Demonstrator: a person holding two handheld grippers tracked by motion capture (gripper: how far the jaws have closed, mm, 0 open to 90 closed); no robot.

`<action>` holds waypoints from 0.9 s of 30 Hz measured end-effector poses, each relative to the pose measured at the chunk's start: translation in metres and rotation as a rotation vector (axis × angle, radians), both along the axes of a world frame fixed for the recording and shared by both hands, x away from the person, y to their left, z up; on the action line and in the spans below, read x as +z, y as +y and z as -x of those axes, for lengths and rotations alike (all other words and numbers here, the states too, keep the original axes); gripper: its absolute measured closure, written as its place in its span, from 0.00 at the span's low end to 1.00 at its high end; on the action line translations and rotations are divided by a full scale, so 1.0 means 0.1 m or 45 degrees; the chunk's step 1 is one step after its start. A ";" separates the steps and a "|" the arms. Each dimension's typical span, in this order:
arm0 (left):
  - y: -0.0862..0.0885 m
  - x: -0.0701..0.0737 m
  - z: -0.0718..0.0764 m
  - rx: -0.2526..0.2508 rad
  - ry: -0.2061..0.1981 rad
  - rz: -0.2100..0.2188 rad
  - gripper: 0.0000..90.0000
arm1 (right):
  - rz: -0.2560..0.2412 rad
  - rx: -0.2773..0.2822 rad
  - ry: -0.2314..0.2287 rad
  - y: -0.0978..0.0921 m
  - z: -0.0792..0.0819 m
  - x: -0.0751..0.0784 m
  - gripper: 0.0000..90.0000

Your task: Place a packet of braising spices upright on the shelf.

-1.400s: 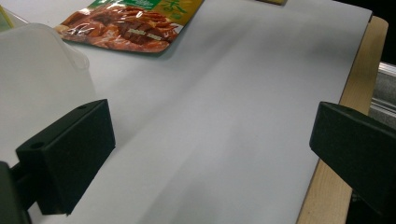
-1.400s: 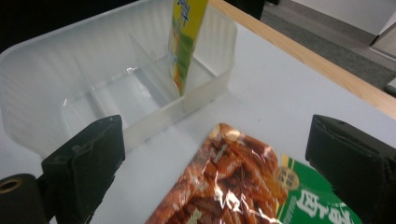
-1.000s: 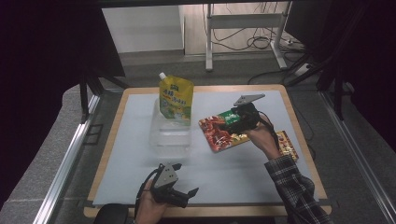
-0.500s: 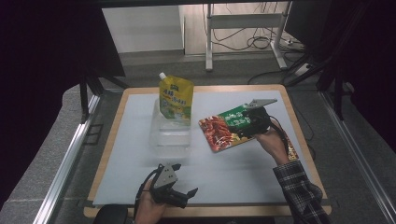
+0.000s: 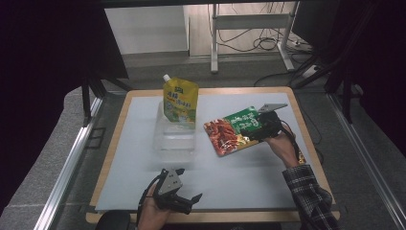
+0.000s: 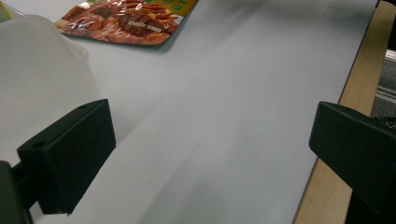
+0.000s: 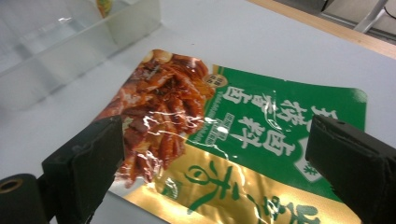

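Observation:
A red and green snack packet [image 5: 229,132] lies flat on the white mat [image 5: 143,120], right of centre. My right gripper [image 5: 250,130] hovers just over the packet's right part, open, its jaws wide to either side of the packet [image 7: 224,130]. A yellow spout pouch [image 5: 181,99] stands upright at the back of a clear plastic container [image 5: 174,138]. My left gripper [image 5: 188,200] rests open near the front edge with nothing between its jaws; the container [image 6: 37,70] is to its left and the packet [image 6: 126,23] farther off.
The mat lies on a wooden board [image 5: 113,143] whose rim [image 6: 341,116] runs close by the left gripper. Something orange [image 5: 300,155] shows under the right wrist. Metal rails flank the table, and a stand with cables is behind it.
My right gripper has slid a little to the right over the packet, toward its green end. The left gripper and the pouch have stayed put.

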State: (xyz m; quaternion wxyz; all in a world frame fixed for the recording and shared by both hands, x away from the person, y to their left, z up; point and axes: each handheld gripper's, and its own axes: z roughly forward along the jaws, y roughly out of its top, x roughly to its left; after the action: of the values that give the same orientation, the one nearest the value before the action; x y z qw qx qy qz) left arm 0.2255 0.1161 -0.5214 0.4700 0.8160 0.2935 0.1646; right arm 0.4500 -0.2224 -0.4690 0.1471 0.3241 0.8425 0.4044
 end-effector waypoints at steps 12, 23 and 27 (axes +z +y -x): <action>0.00 0.00 0.00 -0.005 0.002 -0.007 0.00 | 0.008 -0.117 0.028 -0.26 -0.16 -0.15 0.06; -0.01 -0.01 0.00 -0.012 0.001 -0.021 0.00 | 0.011 -0.196 0.124 -0.41 -0.29 -0.32 0.06; -0.02 -0.01 0.00 -0.015 0.001 -0.024 0.00 | 0.022 -0.206 0.161 -0.42 -0.31 -0.36 0.06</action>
State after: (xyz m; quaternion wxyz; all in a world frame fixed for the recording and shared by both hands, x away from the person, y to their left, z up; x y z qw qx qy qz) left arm 0.2255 0.1143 -0.5226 0.4631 0.8222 0.2873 0.1642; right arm 0.4812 -0.2642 -0.5054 0.1288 0.4145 0.8247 0.3626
